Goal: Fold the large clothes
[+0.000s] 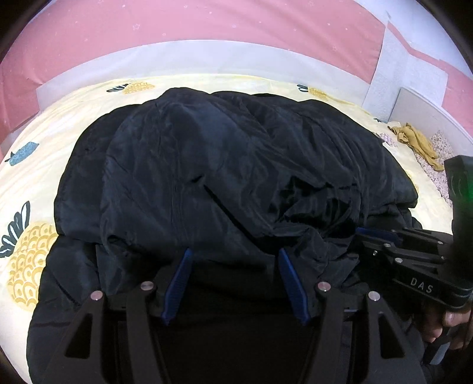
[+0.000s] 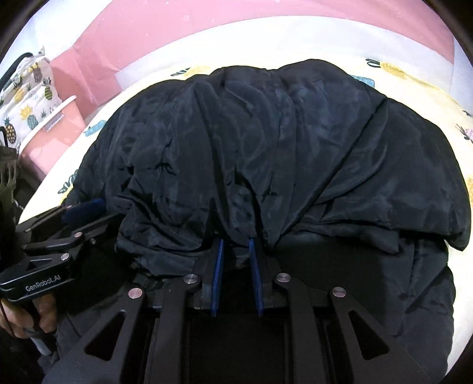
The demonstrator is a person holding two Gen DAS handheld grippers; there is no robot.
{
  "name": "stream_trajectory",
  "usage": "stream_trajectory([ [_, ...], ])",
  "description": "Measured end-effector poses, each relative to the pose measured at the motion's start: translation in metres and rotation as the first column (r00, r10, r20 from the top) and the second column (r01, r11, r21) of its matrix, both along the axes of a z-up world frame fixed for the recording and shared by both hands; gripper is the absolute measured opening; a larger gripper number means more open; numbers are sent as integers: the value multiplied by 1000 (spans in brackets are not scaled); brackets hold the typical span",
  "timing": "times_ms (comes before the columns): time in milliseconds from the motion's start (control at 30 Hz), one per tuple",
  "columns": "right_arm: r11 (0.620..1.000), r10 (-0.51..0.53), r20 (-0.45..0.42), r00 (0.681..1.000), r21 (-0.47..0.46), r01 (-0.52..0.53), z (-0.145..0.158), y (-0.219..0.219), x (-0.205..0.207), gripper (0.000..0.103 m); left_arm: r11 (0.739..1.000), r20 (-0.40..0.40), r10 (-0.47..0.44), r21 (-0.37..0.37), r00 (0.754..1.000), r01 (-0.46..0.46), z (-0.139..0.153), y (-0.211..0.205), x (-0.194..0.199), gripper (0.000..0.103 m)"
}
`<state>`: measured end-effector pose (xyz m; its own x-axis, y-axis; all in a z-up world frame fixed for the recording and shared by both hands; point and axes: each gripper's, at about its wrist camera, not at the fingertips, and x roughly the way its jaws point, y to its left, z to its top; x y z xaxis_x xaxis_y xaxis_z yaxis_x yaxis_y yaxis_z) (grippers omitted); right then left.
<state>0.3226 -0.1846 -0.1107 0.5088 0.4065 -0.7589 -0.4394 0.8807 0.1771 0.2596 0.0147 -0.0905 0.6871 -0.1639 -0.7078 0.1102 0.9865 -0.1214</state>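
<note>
A large black padded jacket (image 1: pixel 207 162) lies bunched on a bed with a pale yellow pineapple sheet (image 1: pixel 29 192). My left gripper (image 1: pixel 235 251) is at the jacket's near edge, its blue pads wide apart with a thick fold filling the gap between them. In the right wrist view the same jacket (image 2: pixel 295 147) covers most of the sheet (image 2: pixel 428 97). My right gripper (image 2: pixel 236 240) is shut on a narrow bunch of its fabric at the near edge. Each gripper shows in the other's view, the right gripper (image 1: pixel 366 233) and the left gripper (image 2: pixel 88 209), close beside each other against the jacket.
A mustard cloth (image 1: pixel 414 138) lies at the bed's far right corner. A pink bin (image 2: pixel 56 130) and a pineapple-print bag (image 2: pixel 26 88) stand off the bed's left side. A pink wall (image 1: pixel 207 23) runs behind. A person's hand (image 2: pixel 29 316) holds the left handle.
</note>
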Motion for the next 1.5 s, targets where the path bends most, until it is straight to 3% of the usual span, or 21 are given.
stream_trajectory([
  [133,1000,-24,13,1000,-8,24,16,-5,-15,19,1000,-1,19,-5,1000,-19,11,1,-16,63],
  [200,1000,-29,34,999,3,29,26,-12,-31,35,1000,5,24,17,1000,-24,16,0,-29,63],
  [233,1000,-31,44,999,7,31,31,-16,-38,37,999,12,23,28,1000,-23,19,0,-38,63],
  [567,995,-94,185,978,-26,100,76,-57,-130,38,999,60,36,-19,998,-35,40,2,-125,63],
  [1067,988,-143,186,972,-37,153,73,-96,-223,38,999,83,40,-16,996,-39,48,7,-227,62],
  [1500,973,-227,118,967,-10,230,46,-141,-247,38,992,98,126,11,987,-127,41,36,-249,63],
])
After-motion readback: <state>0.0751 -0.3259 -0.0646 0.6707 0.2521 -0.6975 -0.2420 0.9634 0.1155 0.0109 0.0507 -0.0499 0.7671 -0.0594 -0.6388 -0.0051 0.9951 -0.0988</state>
